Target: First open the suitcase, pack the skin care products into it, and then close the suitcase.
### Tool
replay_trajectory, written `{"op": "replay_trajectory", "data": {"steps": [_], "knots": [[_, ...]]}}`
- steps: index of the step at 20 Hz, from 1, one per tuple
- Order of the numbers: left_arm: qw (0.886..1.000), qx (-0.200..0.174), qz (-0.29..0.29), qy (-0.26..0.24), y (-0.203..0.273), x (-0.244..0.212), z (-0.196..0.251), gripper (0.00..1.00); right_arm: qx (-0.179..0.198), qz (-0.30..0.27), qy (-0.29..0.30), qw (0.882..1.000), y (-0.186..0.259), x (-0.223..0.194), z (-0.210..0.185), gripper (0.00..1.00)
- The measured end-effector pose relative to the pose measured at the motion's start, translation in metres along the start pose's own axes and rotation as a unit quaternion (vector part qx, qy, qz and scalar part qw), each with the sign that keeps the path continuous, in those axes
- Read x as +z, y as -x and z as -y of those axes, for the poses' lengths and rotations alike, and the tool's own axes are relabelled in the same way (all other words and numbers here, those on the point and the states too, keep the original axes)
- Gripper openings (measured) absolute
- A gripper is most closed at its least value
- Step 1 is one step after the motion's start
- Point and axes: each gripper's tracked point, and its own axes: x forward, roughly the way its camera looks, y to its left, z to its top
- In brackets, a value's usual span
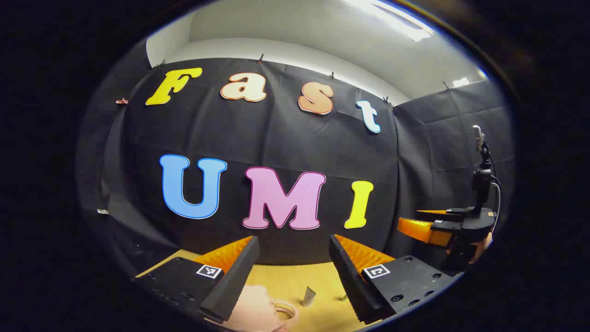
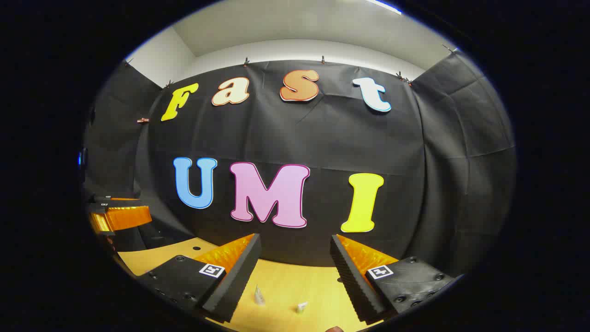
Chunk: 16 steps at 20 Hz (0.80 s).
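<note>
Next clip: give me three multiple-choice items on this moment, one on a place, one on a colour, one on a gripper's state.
1. Where does the pink case lie in the left gripper view?
A. by the bottom edge, under the left gripper's near finger
B. hanging on the wall
C. held in the right gripper

2. What colour is the tabletop?
A. white
B. yellow wood
C. green

3. How is the left gripper?
A. shut on a tube
B. shut on the case
C. open, nothing between its fingers

Answers: 1 A, the case peeks out at the bottom edge; 2 B, yellow wood shows between the fingers in both views; 3 C, a wide gap with table and a small tube seen through it.
</note>
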Motion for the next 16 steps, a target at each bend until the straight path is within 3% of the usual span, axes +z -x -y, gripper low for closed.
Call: {"op": "replay_trajectory", "data": {"steps": [3,8,11,16], "knots": [[1.000,0.016,-0.012,0.015,-0.014,-0.009,0.011,0.96,0.004,0.001,0.019,1.000,-0.005,-0.004,0.016,0.98],[1.000,-0.007,-0.021,-0.004,-0.035,-0.017,0.035,0.95,-0.002,0.006,0.013,1.000,0.003,0.000,0.031,0.96],[0.999,-0.032,-0.025,0.017,-0.049,-0.018,0.049,0.96,-0.017,0.005,0.001,1.000,0.002,0.002,0.041,0.96],[0.999,-0.037,-0.016,0.021,-0.064,-0.008,0.035,0.96,-0.036,0.000,0.001,0.999,-0.013,0.003,0.041,0.98]]}}
